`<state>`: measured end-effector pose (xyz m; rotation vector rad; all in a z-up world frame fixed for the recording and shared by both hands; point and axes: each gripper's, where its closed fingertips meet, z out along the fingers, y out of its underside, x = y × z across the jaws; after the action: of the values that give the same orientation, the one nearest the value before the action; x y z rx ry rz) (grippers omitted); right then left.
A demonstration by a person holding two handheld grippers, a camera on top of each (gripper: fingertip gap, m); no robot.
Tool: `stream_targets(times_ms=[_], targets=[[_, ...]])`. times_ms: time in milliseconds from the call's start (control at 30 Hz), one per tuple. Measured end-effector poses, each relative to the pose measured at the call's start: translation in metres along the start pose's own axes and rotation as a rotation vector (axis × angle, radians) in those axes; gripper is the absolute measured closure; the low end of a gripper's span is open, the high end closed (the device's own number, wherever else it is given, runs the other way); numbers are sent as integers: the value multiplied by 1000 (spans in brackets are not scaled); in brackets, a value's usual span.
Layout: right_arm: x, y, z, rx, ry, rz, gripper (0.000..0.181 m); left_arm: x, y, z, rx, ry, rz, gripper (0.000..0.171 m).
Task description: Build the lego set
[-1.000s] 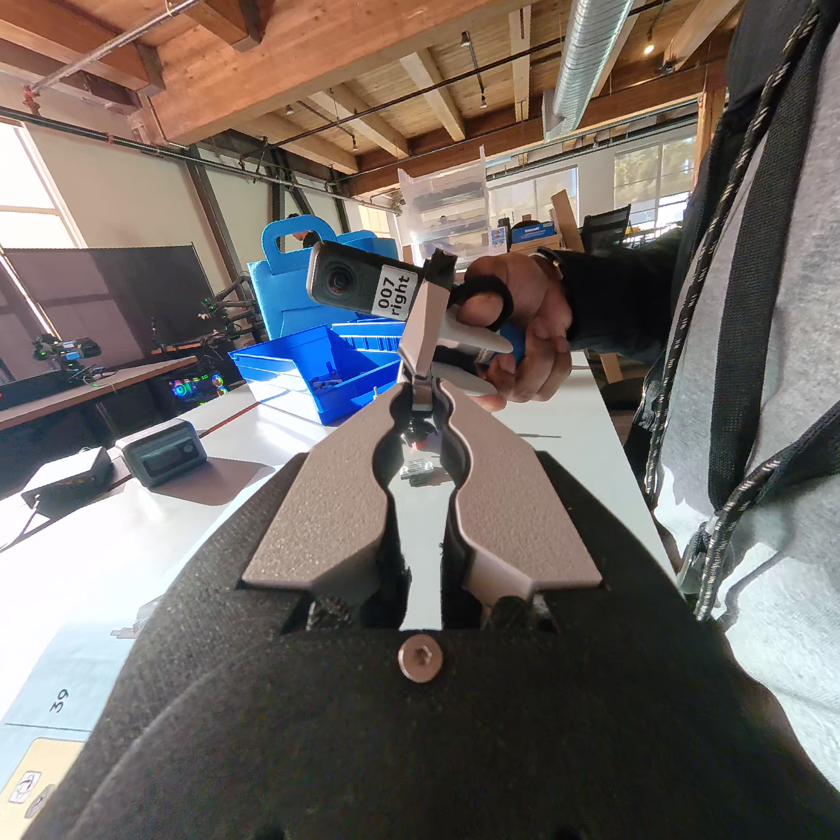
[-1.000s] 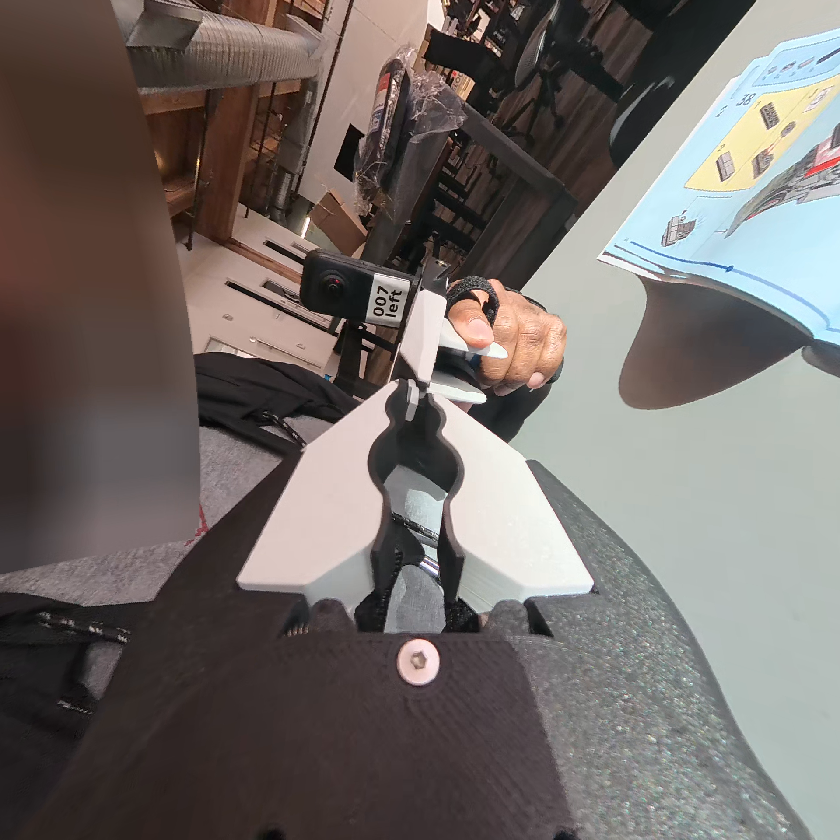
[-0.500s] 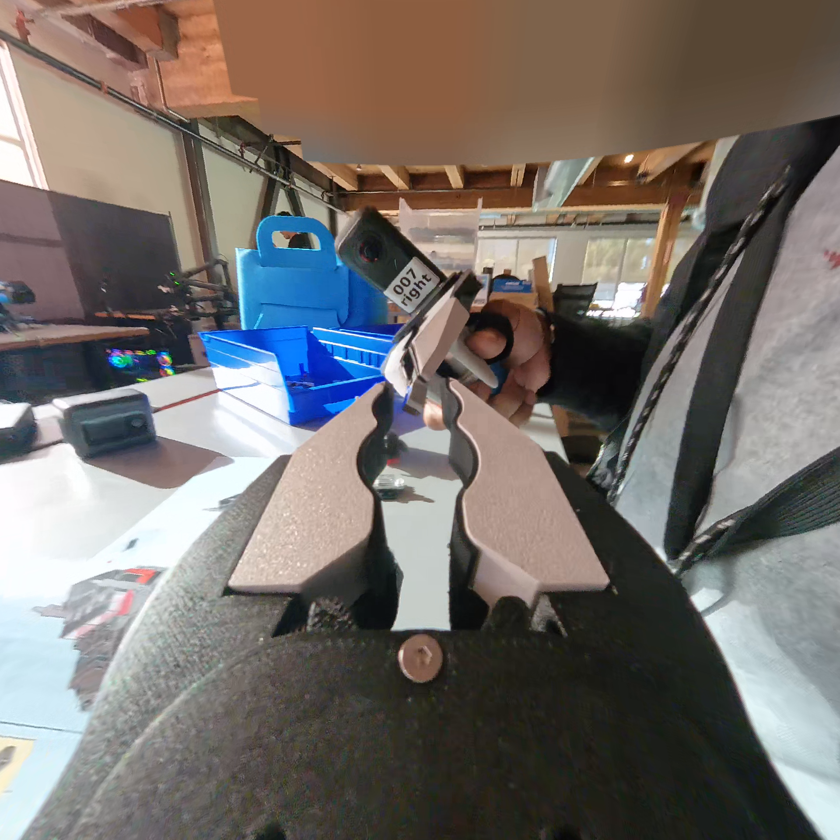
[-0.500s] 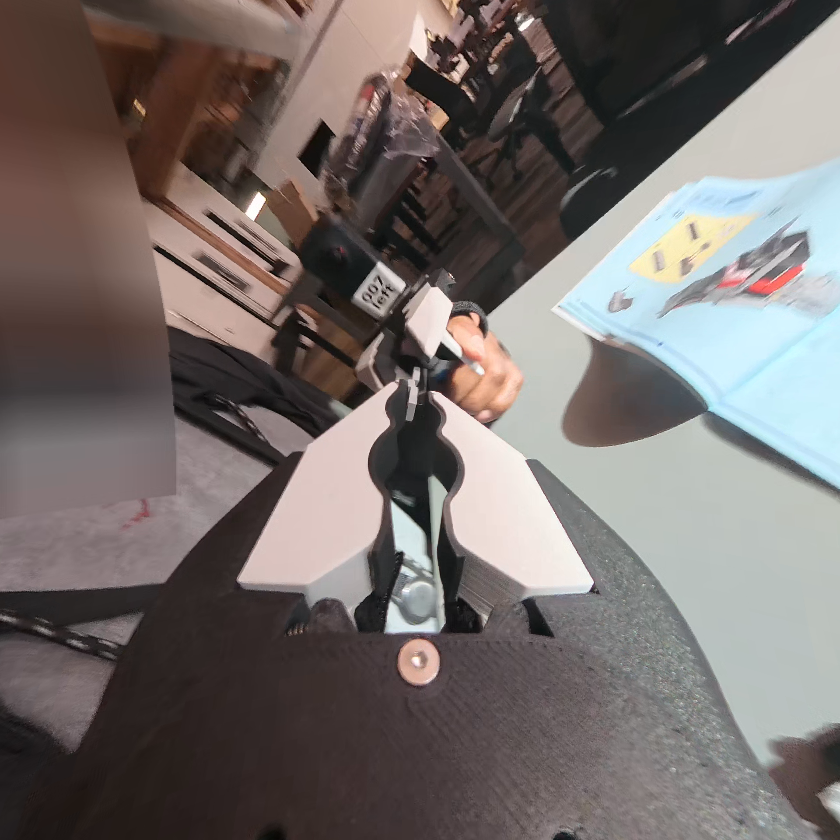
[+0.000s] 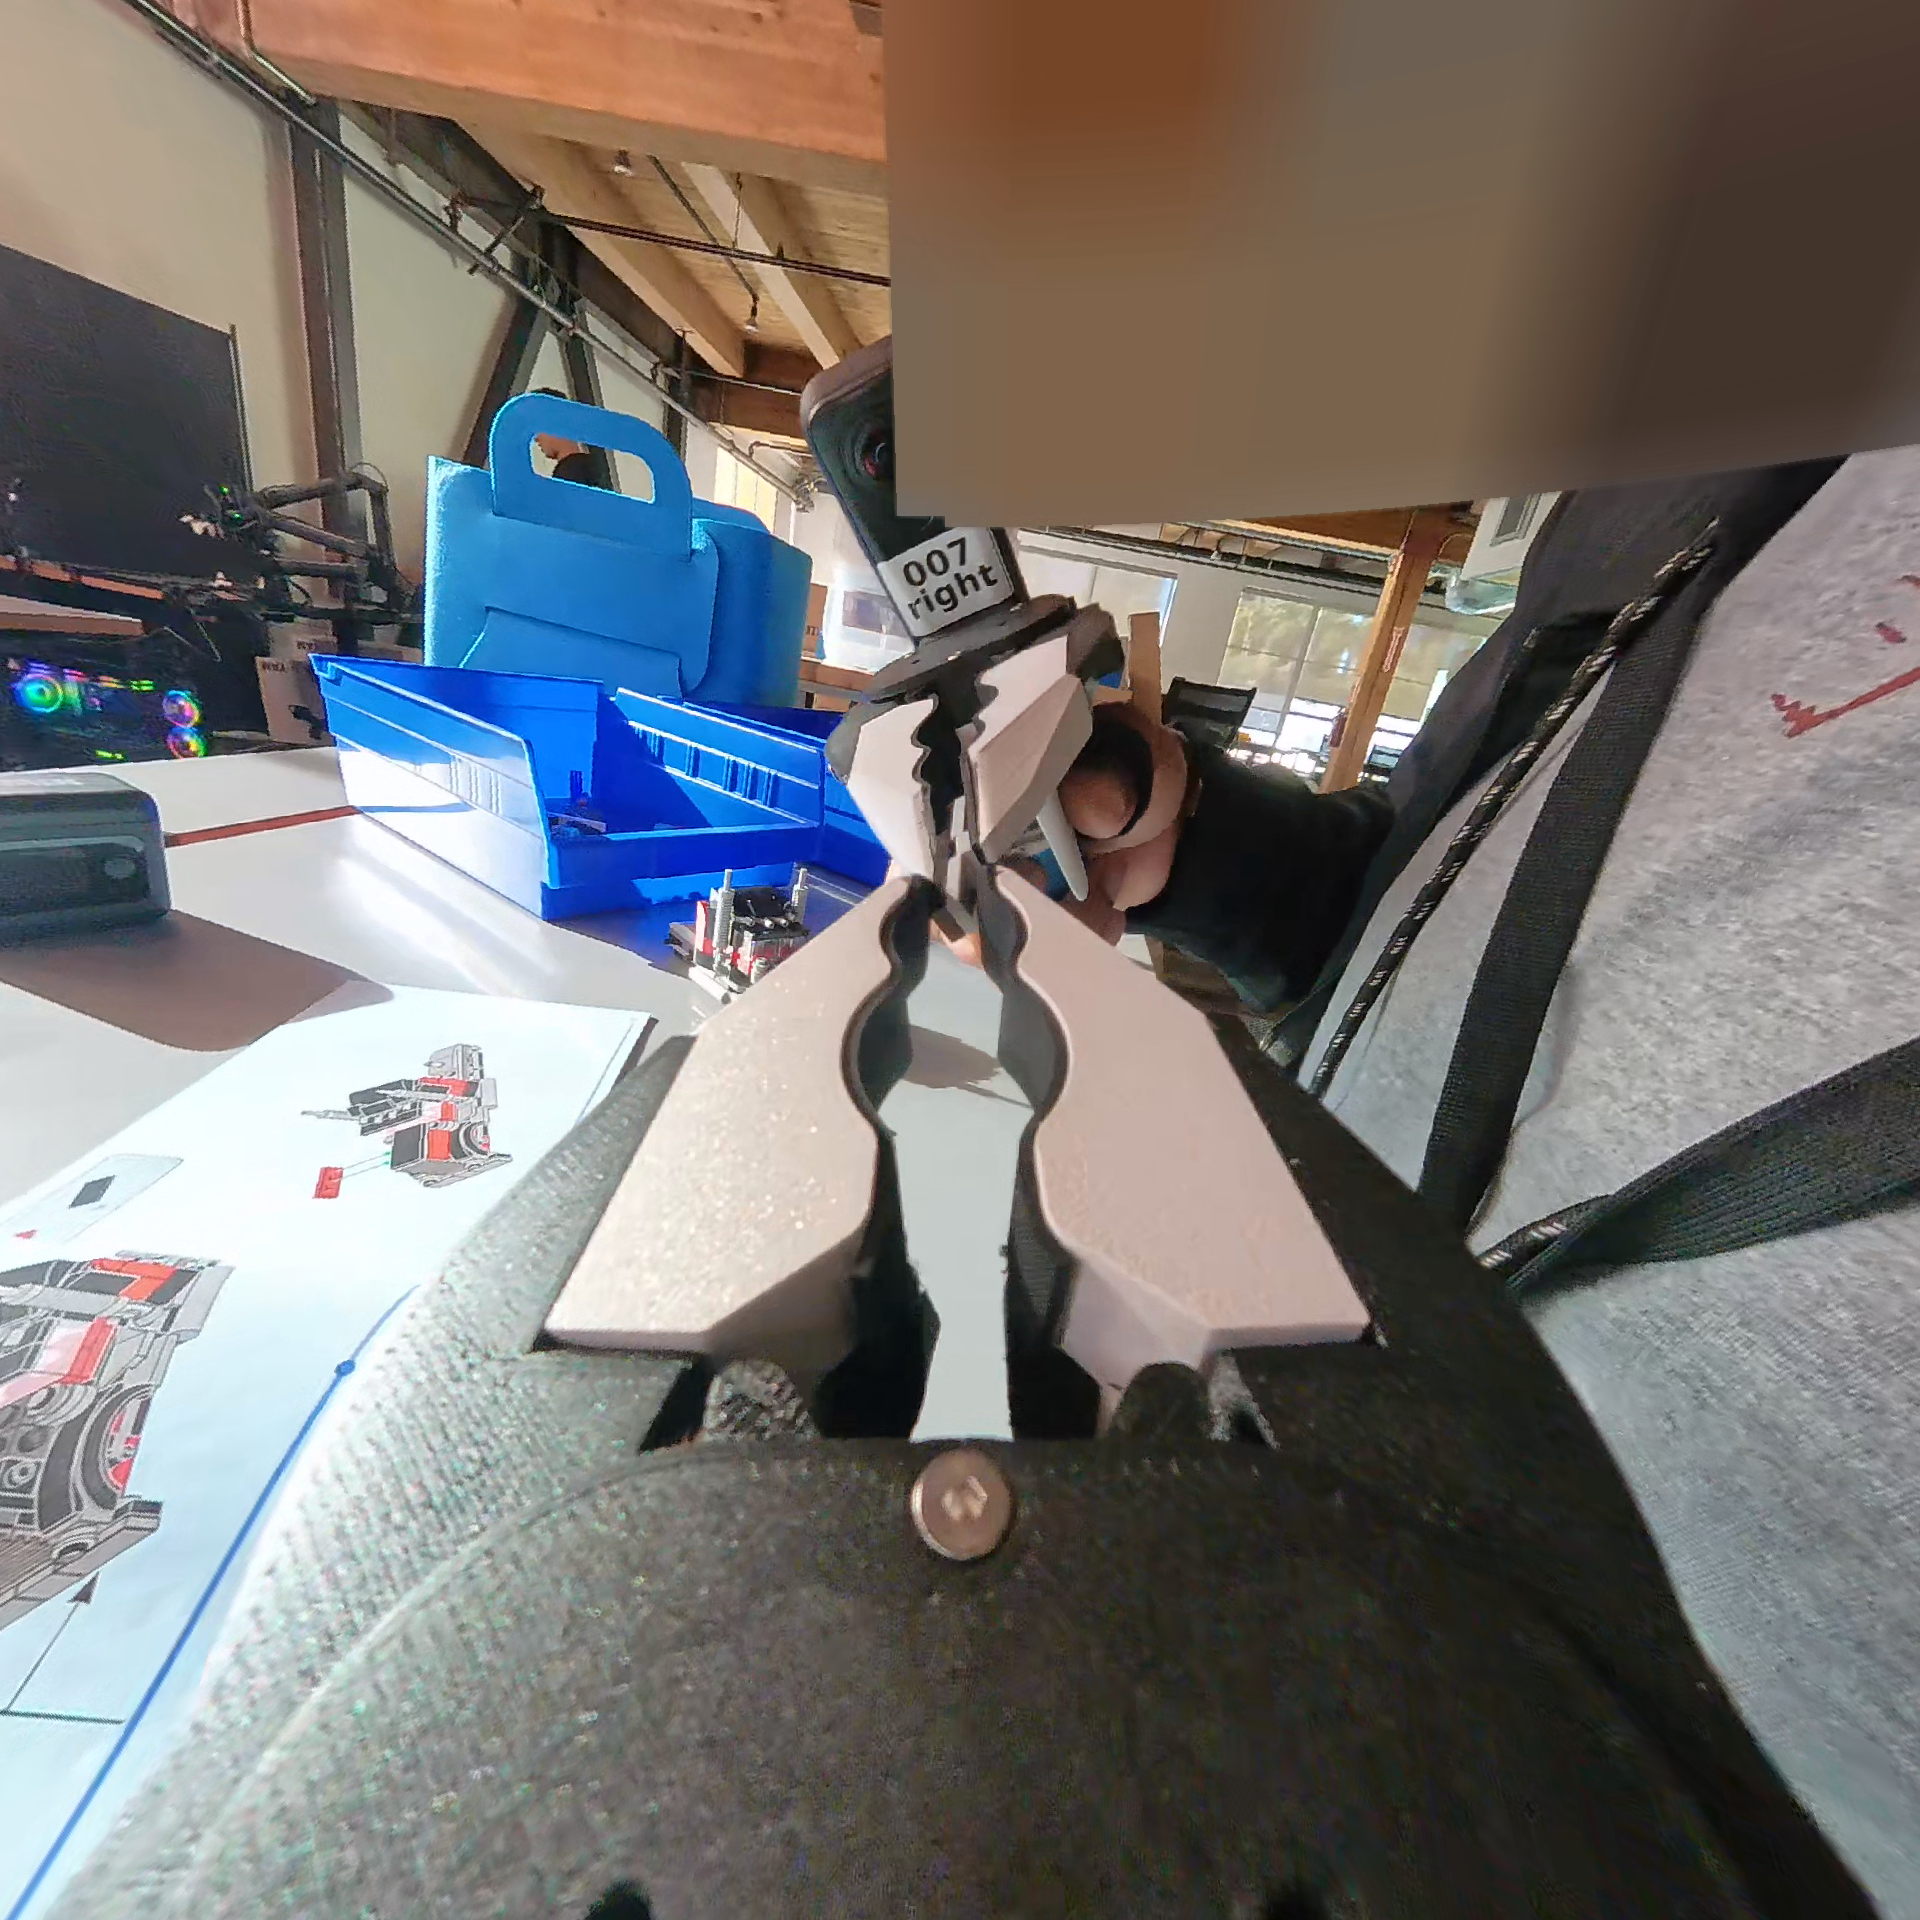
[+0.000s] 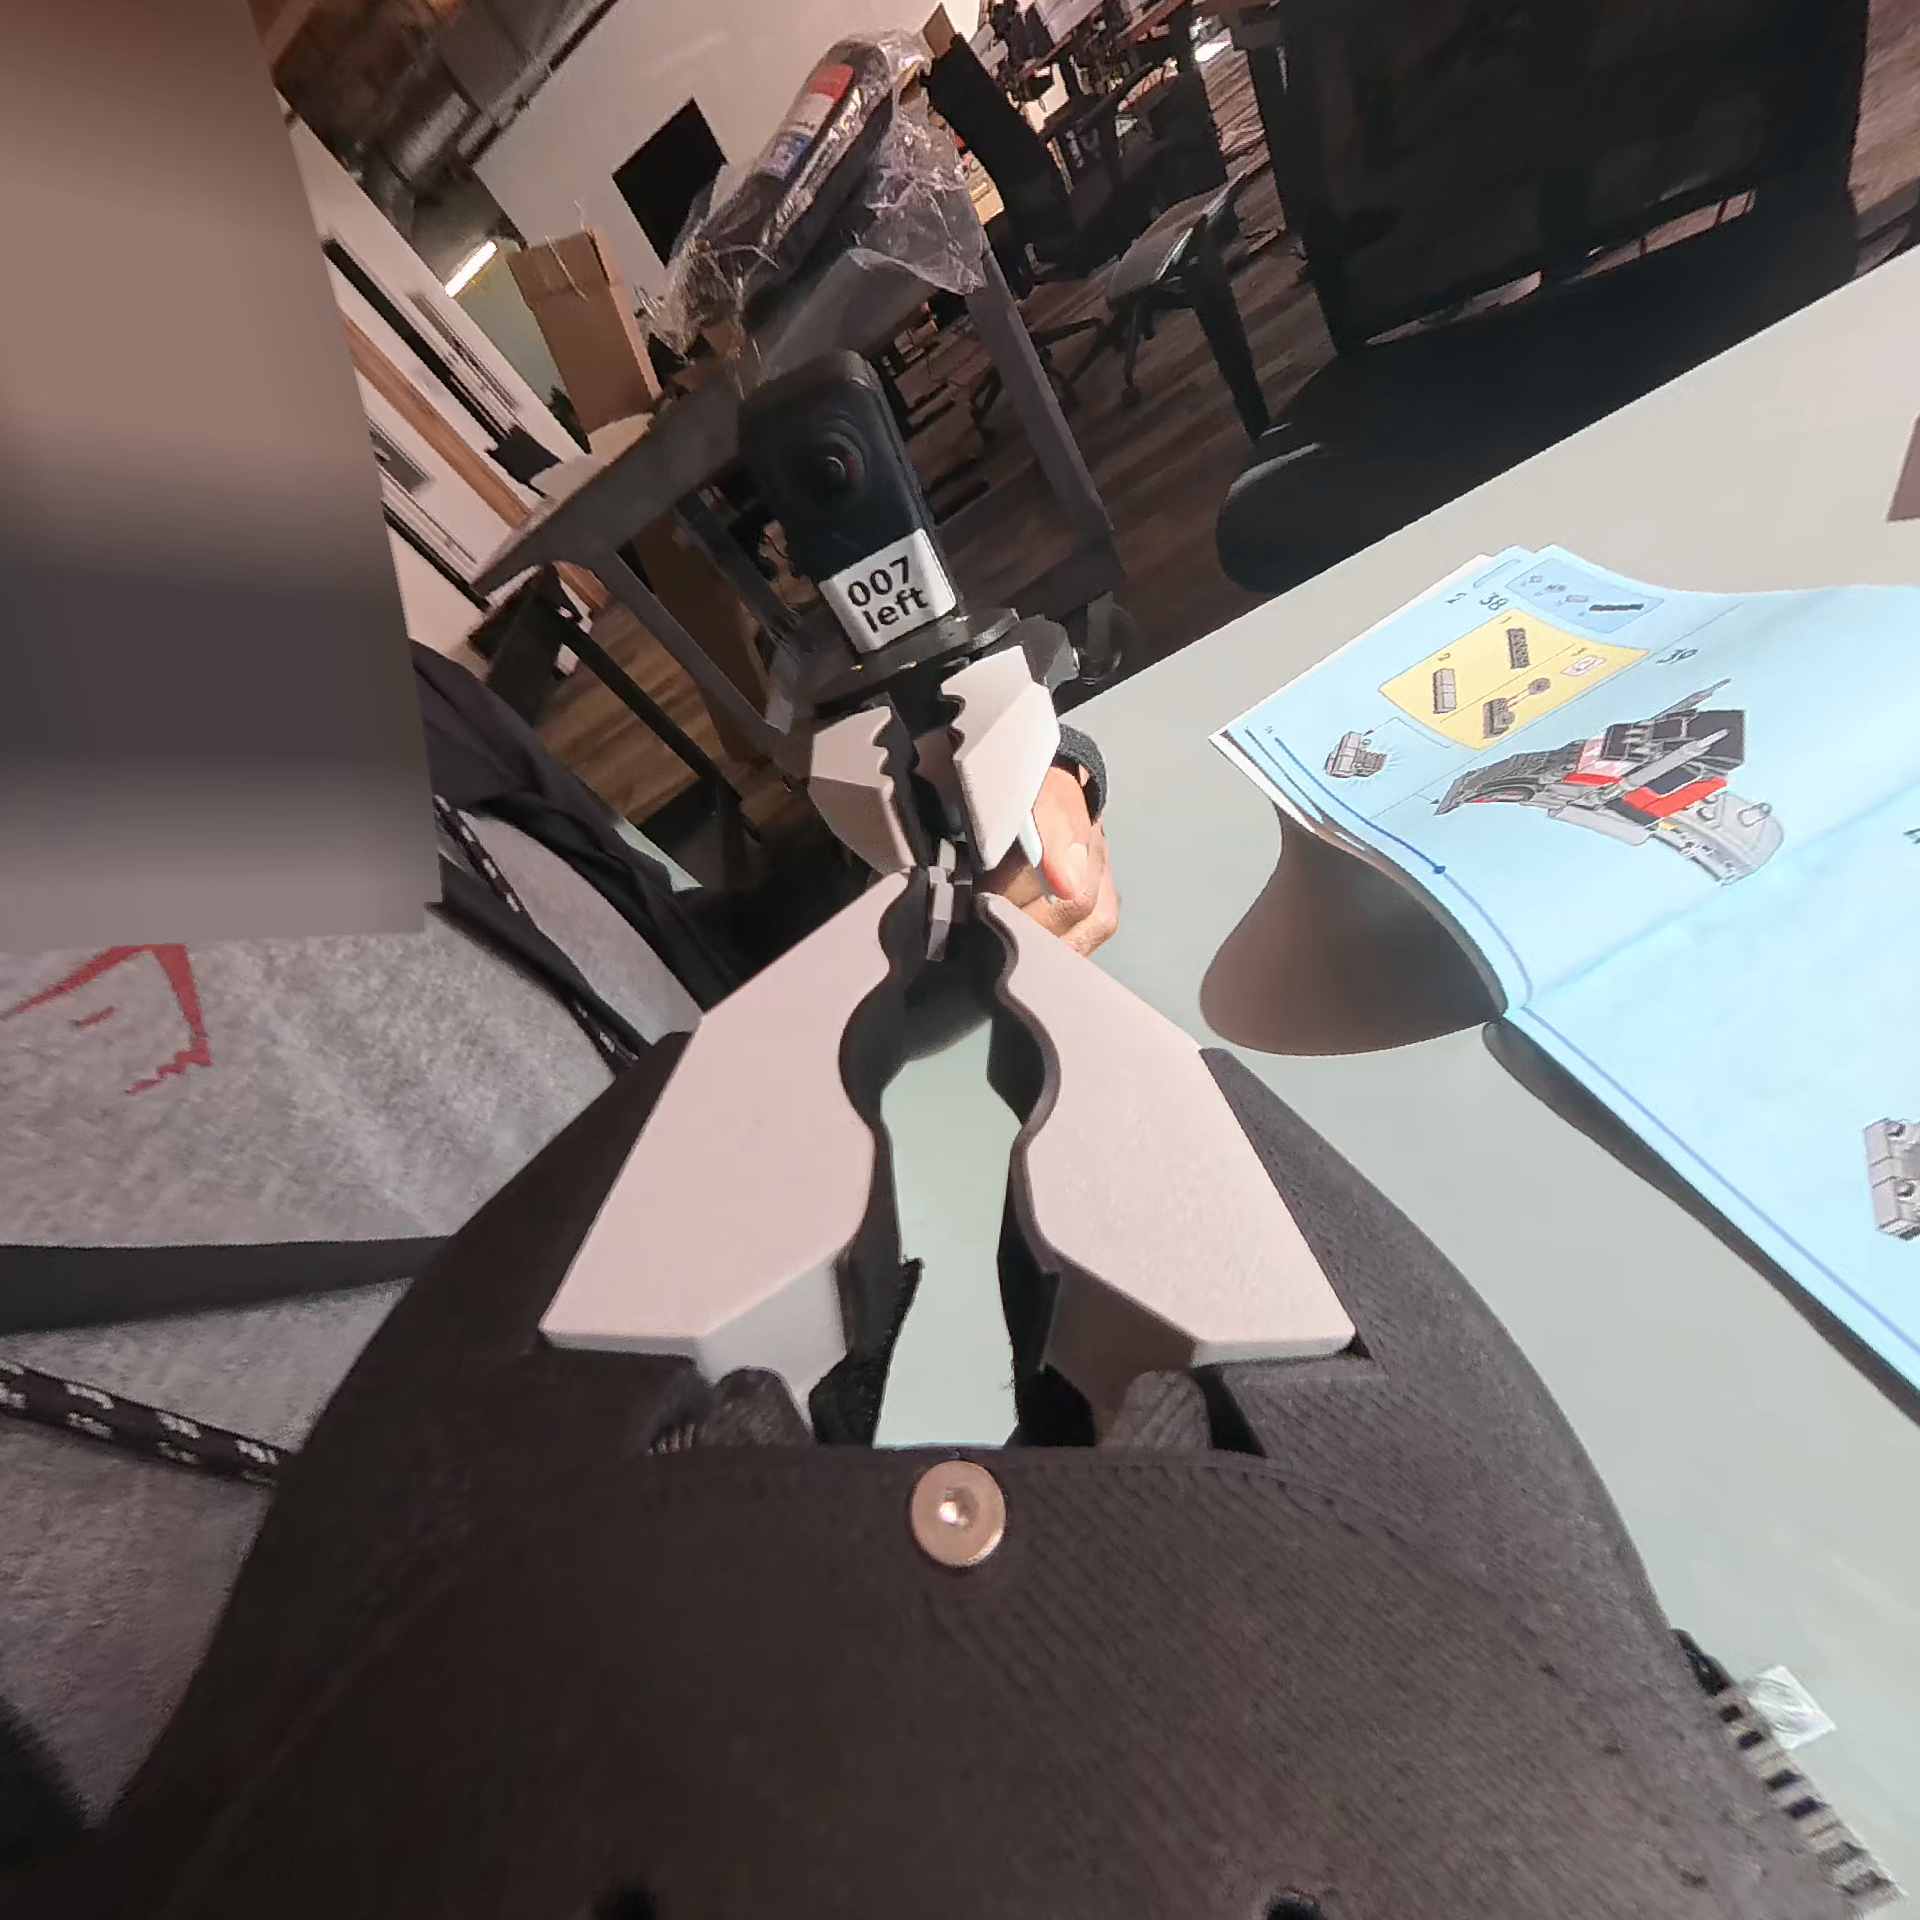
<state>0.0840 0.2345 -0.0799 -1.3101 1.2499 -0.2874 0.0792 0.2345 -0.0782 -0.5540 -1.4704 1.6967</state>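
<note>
Both tongs meet tip to tip above the table. Left tongs are nearly shut w/ a small dark bit at the tips, can't tell if gripped. Right tongs pinch a grey lego piece. Left cam only: part-built lego truck by blue bins. Instruction booklet shows in both.

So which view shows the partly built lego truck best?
The left wrist view: the partly built lego truck stands on the white table before the blue bin, its lower right hidden by the left gripper. The right wrist view shows none of it, only its drawing in the instruction booklet.
</note>
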Motion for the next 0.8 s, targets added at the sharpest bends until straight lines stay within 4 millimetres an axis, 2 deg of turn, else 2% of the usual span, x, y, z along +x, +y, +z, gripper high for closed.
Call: stream_targets(times_ms=[333,533,800], targets=[[1,2,0,-6,31,-49,174,0,2,0,-17,-9,34,164],[-5,3,1,-1,-24,-41,175,6,0,-1,-6,18,42,164],[0,5,0,-12,1,-54,175,2,4,-1,-31,1,31,164]])
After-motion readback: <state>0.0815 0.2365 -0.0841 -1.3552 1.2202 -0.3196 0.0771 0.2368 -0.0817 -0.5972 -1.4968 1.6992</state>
